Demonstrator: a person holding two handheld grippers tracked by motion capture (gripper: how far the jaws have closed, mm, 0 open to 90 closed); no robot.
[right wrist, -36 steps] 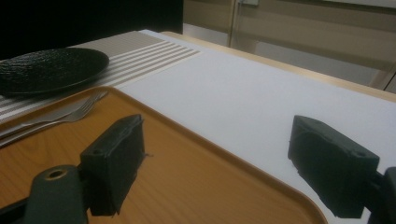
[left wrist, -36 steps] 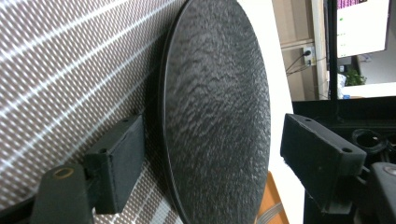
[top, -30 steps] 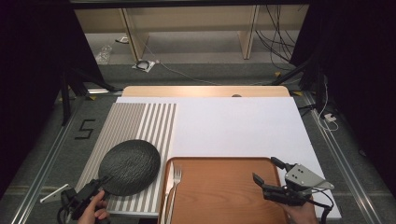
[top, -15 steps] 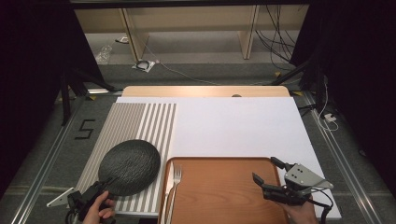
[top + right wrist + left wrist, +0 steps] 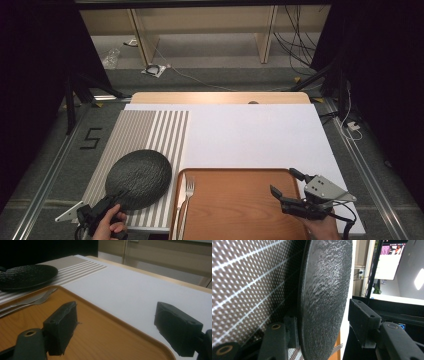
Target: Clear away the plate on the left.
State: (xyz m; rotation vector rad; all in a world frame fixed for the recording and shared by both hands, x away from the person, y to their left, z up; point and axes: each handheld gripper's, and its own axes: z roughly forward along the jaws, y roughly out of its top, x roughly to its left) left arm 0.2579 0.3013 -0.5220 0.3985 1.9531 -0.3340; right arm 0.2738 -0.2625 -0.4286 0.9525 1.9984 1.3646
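My left gripper (image 5: 102,207) straddles the near rim of the black plate (image 5: 139,178) on the striped mat (image 5: 150,130), jaws not yet clamped. Right gripper (image 5: 289,192) hovers wide over the tray (image 5: 235,210); lifting's left.

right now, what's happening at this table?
A person works two handheld tongs. The left tongs have the near rim of a black plate between their jaws; one jaw is against its underside, the other shows a gap, so it isn't clamped. The plate lies on a striped mat. The right tongs hover open over a wooden tray that holds a fork.
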